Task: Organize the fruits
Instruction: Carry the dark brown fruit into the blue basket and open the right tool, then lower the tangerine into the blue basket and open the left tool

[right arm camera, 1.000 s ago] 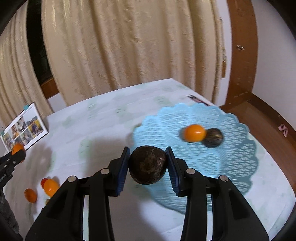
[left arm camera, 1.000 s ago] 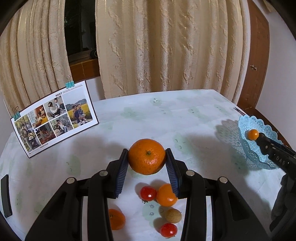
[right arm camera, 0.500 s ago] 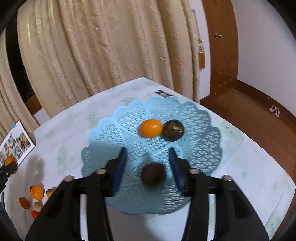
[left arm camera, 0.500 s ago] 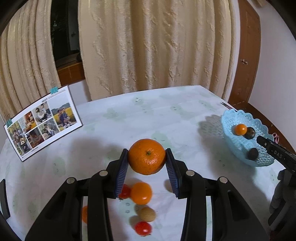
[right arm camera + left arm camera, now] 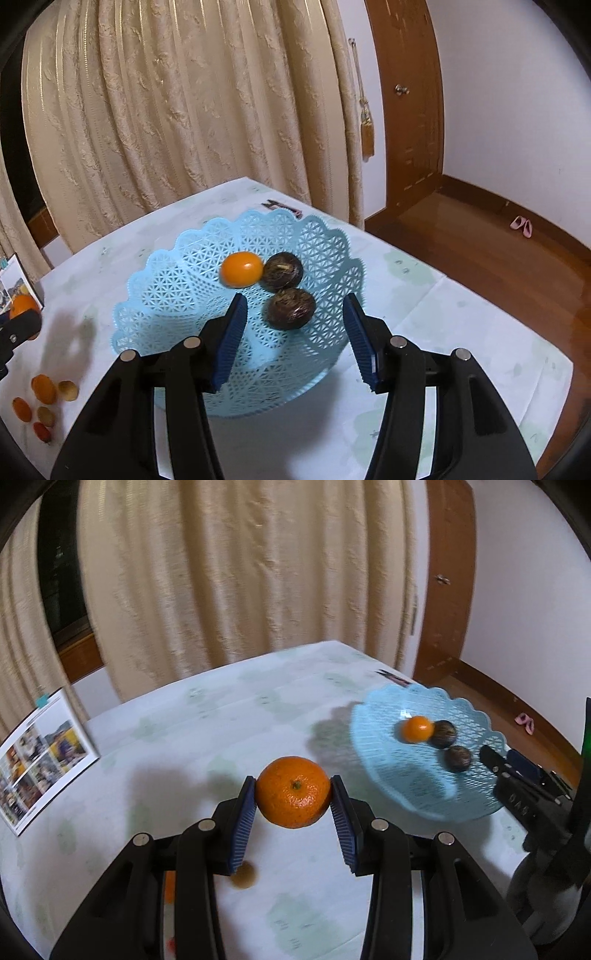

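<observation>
Orange mandarin (image 5: 293, 792) sits clamped between the left jaws; right jaws stand apart above the basket (image 5: 177, 291). Next: carry it over, release.

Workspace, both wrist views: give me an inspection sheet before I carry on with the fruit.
Surface: table under a pale patterned cloth.
Job's things: blue basket holds a small orange fruit and two dark brown fruits; loose small fruits lie on the cloth.
Clutter: photo calendar standing at the table's far left.
Grippers: left hand-held gripper shut on a mandarin; right hand-held gripper open, over the basket.
Cables: nothing seen.
Surroundings: cream curtains, wooden door frame, wooden floor, pink slippers.
</observation>
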Action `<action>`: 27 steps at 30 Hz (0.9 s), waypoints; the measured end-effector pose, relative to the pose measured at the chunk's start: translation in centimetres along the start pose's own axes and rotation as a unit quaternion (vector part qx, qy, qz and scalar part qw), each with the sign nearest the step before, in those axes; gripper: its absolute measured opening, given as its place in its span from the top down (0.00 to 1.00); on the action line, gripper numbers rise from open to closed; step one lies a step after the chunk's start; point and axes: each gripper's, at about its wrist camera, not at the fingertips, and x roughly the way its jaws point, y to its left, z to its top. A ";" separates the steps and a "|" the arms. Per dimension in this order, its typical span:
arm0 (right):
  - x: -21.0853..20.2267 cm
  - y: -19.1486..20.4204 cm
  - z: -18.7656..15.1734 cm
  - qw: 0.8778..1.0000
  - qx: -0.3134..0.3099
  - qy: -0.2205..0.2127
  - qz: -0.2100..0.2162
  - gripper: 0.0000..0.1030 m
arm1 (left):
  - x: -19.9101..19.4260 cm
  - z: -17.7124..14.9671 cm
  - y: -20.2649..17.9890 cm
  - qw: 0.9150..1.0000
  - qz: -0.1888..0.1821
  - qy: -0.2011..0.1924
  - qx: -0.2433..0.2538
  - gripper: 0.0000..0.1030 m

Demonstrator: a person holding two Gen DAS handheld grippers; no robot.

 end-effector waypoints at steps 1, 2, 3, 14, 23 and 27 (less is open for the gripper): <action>-0.1 0.0 -0.1 1.000 -0.003 -0.004 -0.002 0.46 | 0.4 0.2 -0.8 1.000 -0.005 0.002 0.004 0.61; -0.1 0.1 -0.1 1.000 -0.007 -0.007 -0.005 0.46 | 0.8 0.4 -1.4 1.000 -0.010 0.004 0.008 0.61; -0.3 0.2 -0.2 1.000 -0.011 -0.012 -0.009 0.46 | 1.1 0.6 -2.0 1.000 -0.015 0.005 0.011 0.61; -0.3 0.1 -0.2 0.999 -0.009 -0.033 -0.015 0.46 | 4.2 2.1 -7.0 0.998 -0.051 0.017 0.039 0.61; -0.5 0.4 -0.4 0.999 -0.011 -0.037 -0.018 0.45 | 4.7 2.4 -7.5 0.998 -0.052 0.009 0.043 0.37; -0.6 0.4 -0.5 0.999 -0.012 -0.038 -0.019 0.42 | 4.3 2.7 -6.8 0.998 -0.043 0.003 0.036 0.31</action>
